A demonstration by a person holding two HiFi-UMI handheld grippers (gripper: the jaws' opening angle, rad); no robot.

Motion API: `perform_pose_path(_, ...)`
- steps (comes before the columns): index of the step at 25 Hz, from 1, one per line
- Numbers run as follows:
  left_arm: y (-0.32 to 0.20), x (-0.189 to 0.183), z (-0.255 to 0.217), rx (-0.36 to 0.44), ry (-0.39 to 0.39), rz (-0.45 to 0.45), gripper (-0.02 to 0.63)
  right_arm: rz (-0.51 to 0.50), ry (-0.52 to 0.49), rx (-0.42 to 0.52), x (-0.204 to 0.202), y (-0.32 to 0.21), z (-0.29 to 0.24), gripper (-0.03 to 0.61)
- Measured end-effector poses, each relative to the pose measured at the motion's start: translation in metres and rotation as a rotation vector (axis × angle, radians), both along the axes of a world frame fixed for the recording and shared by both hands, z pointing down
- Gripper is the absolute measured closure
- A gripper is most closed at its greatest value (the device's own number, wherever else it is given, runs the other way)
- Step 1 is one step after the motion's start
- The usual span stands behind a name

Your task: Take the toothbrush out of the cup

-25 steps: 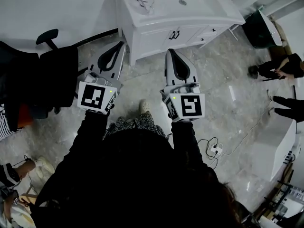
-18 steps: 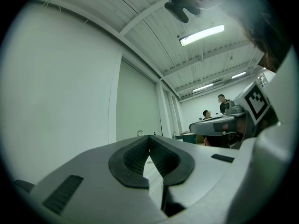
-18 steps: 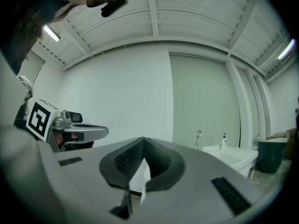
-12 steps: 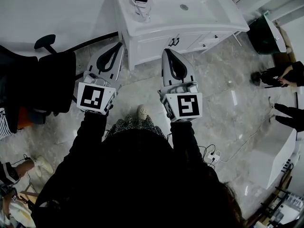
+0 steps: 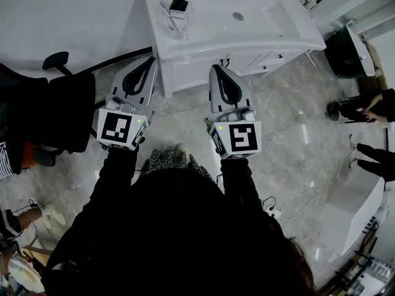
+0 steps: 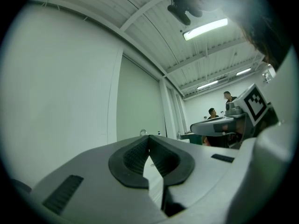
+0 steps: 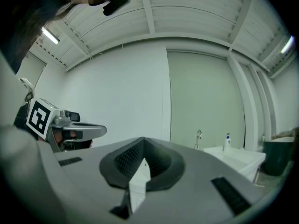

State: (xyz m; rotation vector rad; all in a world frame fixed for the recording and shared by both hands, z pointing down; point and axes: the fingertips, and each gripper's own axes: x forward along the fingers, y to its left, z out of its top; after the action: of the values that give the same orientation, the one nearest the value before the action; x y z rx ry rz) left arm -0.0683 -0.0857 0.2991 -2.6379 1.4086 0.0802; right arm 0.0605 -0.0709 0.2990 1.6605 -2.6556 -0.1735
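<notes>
A white vanity (image 5: 203,60) with a sink basin (image 5: 247,11) stands at the top of the head view. At the left end of its counter a clear cup (image 5: 174,26) stands just in front of a black pump bottle (image 5: 179,4). What the cup holds is too small to make out. My left gripper (image 5: 151,59) and right gripper (image 5: 217,68) are held level side by side over the floor, pointing at the vanity front and short of it. Both are shut with nothing between the jaws, as the left gripper (image 6: 148,136) and right gripper (image 7: 143,139) views confirm.
A black office chair (image 5: 55,103) stands at the left. To the right are a dark bin (image 5: 345,48), people's legs (image 5: 370,103) and a white cabinet (image 5: 364,202). A cable and power strip (image 5: 274,211) lie on the marble floor. A faucet (image 7: 198,139) and bottle (image 7: 227,141) show on the vanity.
Both grippers and the head have moved forward toward the vanity, which now sits lower and larger in the head view. The jaws have stayed shut.
</notes>
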Motion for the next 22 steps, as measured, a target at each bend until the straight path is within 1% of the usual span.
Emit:
perform_pose_path(8, -0.022, 0.021, -0.003, 0.0, 0.011, -0.031, 0.606, -0.031, 0.004, 0.008, 0.021, -0.025, -0.001, 0.574)
perform_pose_path(11, -0.026, 0.025, -0.001, 0.005, -0.001, -0.041, 0.606, -0.028, -0.006, 0.002, 0.029, -0.032, 0.0, 0.574)
perform_pose_path(13, -0.029, 0.026, 0.001, 0.001, -0.006, -0.047, 0.606, -0.025, -0.002, -0.018, 0.031, -0.037, 0.003, 0.574)
perform_pose_path(16, -0.032, 0.023, 0.003, -0.007, -0.004, -0.062, 0.606, -0.043, -0.008, -0.004, 0.029, -0.041, 0.003, 0.574)
perform_pose_path(18, -0.035, 0.021, 0.005, -0.011, 0.0, -0.069, 0.606, -0.049, -0.008, -0.012, 0.028, -0.042, 0.006, 0.574)
perform_pose_path(22, -0.041, 0.021, 0.006, -0.013, -0.003, -0.064, 0.606, -0.049, 0.003, -0.035, 0.027, -0.048, 0.012, 0.574)
